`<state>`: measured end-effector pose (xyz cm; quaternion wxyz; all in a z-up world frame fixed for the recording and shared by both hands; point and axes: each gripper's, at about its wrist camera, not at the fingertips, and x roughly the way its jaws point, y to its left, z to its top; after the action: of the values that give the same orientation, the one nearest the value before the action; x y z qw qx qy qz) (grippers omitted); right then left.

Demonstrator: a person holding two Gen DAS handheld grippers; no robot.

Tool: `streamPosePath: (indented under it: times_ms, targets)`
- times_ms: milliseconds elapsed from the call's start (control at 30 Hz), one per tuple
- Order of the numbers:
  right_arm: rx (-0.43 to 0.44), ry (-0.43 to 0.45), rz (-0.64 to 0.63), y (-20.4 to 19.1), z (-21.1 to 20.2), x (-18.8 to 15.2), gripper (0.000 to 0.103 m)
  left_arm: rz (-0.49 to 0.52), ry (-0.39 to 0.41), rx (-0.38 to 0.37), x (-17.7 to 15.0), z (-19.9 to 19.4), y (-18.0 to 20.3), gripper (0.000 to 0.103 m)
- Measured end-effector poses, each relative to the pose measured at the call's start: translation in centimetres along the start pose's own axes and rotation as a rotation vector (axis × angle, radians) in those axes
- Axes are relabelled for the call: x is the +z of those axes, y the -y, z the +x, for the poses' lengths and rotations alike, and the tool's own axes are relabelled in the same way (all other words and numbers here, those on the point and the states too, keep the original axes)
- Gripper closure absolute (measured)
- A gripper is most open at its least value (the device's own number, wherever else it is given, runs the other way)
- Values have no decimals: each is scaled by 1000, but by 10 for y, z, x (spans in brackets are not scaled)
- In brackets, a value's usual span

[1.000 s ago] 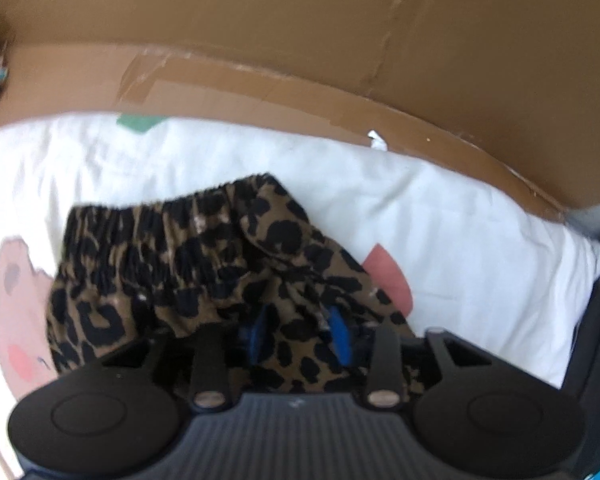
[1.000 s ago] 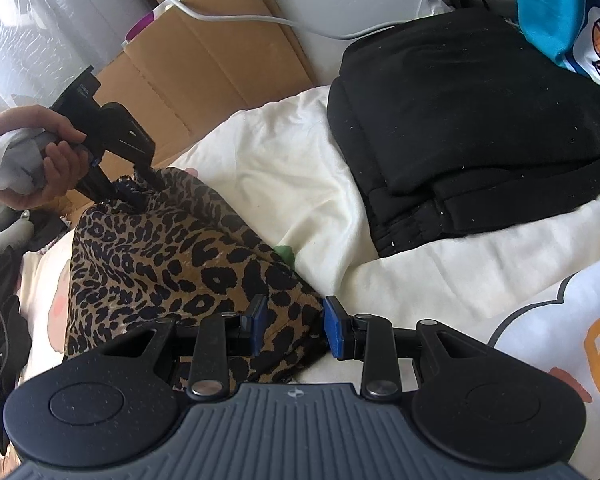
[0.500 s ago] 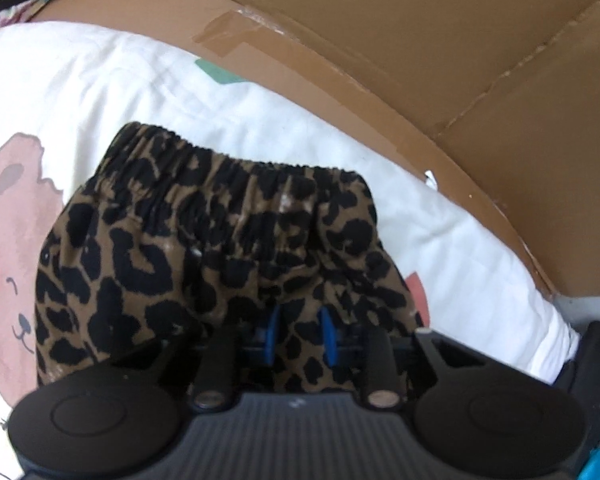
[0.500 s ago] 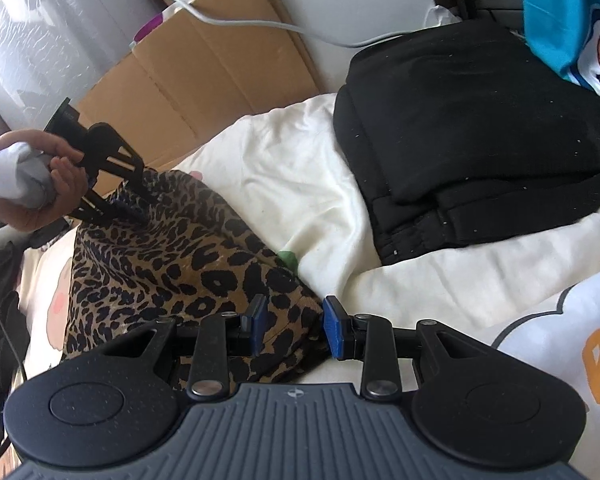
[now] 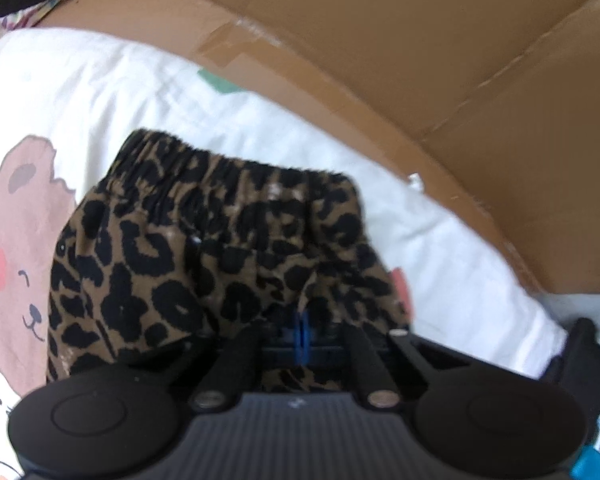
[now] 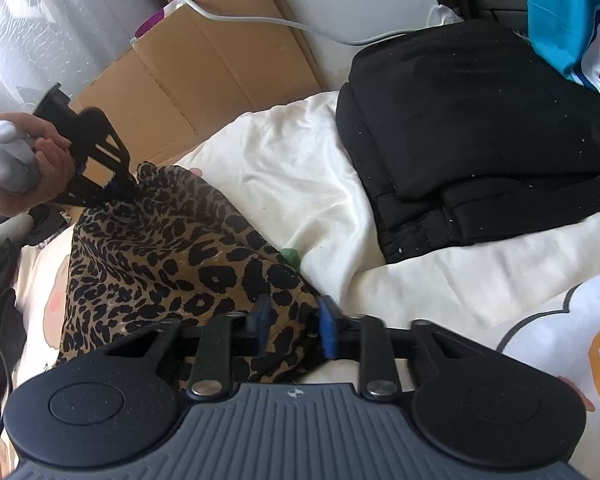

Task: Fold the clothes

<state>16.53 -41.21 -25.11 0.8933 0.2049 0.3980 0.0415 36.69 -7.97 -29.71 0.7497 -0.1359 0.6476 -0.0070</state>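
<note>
Leftward, leopard shorts (image 5: 220, 264) nearly reach cardboard (image 5: 380, 60).

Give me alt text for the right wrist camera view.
The right gripper, jaws open around a fold of leopard-print garment on a white bedspread. At far left, a hand holds the left gripper on the garment's far end; folded black clothes lie right.
</note>
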Motion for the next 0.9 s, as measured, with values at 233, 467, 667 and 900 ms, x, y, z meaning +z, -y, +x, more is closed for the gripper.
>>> streamPosePath:
  times_ms: [233, 467, 667, 900]
  targets:
    - [3, -6, 36, 6, -4, -3, 101, 47, 56, -95, 1, -30, 6, 102]
    - [-9, -29, 63, 9, -3, -4, 101, 54, 64, -158, 10, -17, 21, 103]
    - [-19, -57, 101, 15, 1, -5, 101, 91, 44, -188, 10, 4, 31, 102]
    - [-57, -49, 106, 12, -4, -6, 102, 94, -8, -269, 9, 15, 23, 101]
